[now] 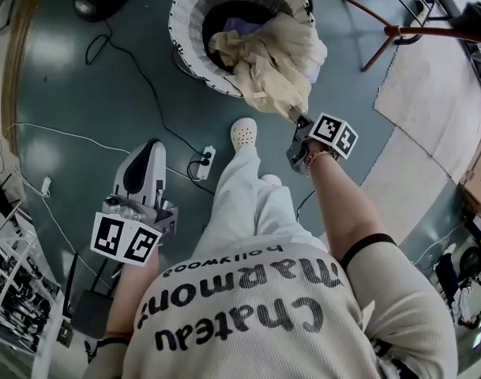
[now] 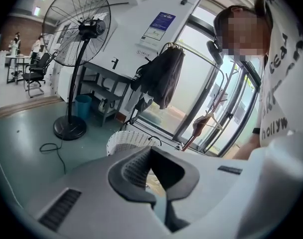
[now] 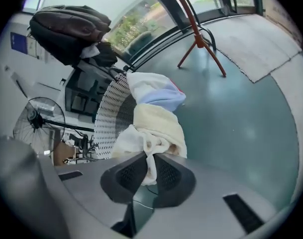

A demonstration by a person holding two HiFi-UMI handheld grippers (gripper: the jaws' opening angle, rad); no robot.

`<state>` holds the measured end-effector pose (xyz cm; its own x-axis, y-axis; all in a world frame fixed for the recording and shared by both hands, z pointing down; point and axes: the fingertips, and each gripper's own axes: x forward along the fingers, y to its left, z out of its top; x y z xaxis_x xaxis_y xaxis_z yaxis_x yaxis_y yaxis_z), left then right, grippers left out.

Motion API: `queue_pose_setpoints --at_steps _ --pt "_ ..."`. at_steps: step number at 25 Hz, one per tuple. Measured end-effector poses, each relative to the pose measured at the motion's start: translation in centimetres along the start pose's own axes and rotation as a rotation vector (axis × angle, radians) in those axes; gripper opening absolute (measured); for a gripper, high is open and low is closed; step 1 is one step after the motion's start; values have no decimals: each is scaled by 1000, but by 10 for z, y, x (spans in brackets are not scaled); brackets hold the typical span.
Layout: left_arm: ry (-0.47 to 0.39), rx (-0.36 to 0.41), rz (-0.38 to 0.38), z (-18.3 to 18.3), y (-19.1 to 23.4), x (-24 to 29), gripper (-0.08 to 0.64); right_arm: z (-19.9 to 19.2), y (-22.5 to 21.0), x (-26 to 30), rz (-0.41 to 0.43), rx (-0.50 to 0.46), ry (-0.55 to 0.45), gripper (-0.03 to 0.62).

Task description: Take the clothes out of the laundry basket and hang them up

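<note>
Laundry basket [image 1: 183, 24], white and perforated, stands on the teal floor [image 1: 82, 69] at the far middle of the scene, and the clothes lie in it and over its rim. A pale mat [image 1: 430, 93] covers the floor to the right. A tall pedestal fan [image 2: 80, 31] stands far left beyond the basket, and beside it a rack holds dark garments [image 2: 161, 76]. A red-brown stand [image 1: 386, 31] spreads its legs to the right of the basket.

The biggest piece of the clothes is a cream garment [image 1: 272, 61], which spills over the near right rim of the basket and runs down towards me. Under it, inside the basket, I can see a lilac garment [image 1: 242, 28].

My right gripper [image 1: 297, 119] sits just near and right of the basket, pointing steeply down. Its 2 pads are nearly together and pinch 1 fold of the cream garment at its near end; the right gripper view shows the cloth squeezed between them.

My left gripper [image 1: 148, 150] hangs over the floor at the near left, well apart from the basket. Its jaws are closed together with nothing between them.

A white clog [image 1: 243, 134] on my foot rests on the floor near the basket, and a white power strip [image 1: 206, 163] lies just left of it.
</note>
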<state>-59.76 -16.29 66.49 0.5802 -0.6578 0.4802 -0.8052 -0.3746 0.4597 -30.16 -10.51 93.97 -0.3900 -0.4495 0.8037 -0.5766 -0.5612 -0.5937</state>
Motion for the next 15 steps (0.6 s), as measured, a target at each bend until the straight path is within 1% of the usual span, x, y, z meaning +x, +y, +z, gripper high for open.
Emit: queue_pose_setpoints --at_steps 2,5,7,9,12,15 --pt "-15 7 -5 9 -5 -1 6 1 12 -8 7 -39 16 48" --pt "-43 52 -21 28 -18 -5 6 1 43 -32 70 -111 57 45" --pt "-82 79 -28 46 -28 -9 6 4 67 -53 116 -167 78 44" --pt "-129 90 -32 66 -38 -15 6 9 92 -76 144 -224 84 44" --pt "-200 100 -49 96 -52 -26 8 18 134 -111 210 -275 56 43" --pt "-266 129 -87 125 -68 -34 8 30 181 -148 316 -305 1 43"
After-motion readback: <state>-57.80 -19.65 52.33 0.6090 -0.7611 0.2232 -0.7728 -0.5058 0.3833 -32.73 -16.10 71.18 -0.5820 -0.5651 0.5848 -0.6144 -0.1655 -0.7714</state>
